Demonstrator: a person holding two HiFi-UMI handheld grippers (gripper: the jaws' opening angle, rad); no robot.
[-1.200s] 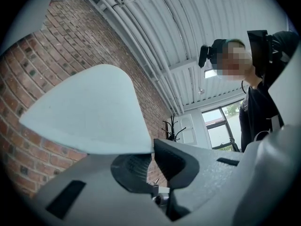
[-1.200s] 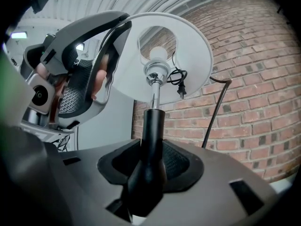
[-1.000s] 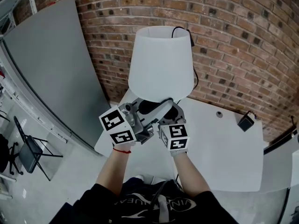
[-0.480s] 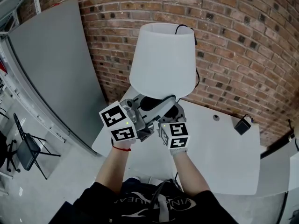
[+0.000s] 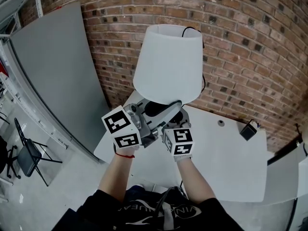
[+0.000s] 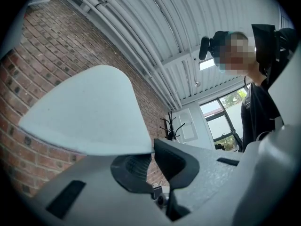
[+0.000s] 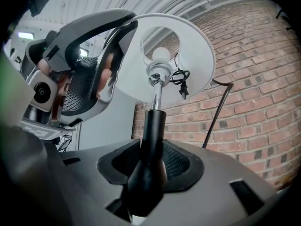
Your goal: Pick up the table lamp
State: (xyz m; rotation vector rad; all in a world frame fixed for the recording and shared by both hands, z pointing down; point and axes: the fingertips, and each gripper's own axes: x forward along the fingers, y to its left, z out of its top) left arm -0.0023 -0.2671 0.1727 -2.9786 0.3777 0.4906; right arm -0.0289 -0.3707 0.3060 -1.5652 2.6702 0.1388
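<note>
The table lamp has a white shade and a black base neck under a chrome stem with a bulb. It hangs above the white table. My right gripper is shut on the black neck, with the pads pressing both sides. My left gripper is shut, its tips right at the lower rim of the shade. Whether it pinches the rim I cannot tell. In the head view both grippers sit close together under the shade, the left gripper on the left and the right gripper beside it.
A black power adapter and a small round fitting lie on the table's far side. The lamp's black cord loops over the shade against the brick wall. A grey panel leans at the left, with a black chair on the floor below.
The lamp and both grippers have risen a little over the table. Both grips look the same.
</note>
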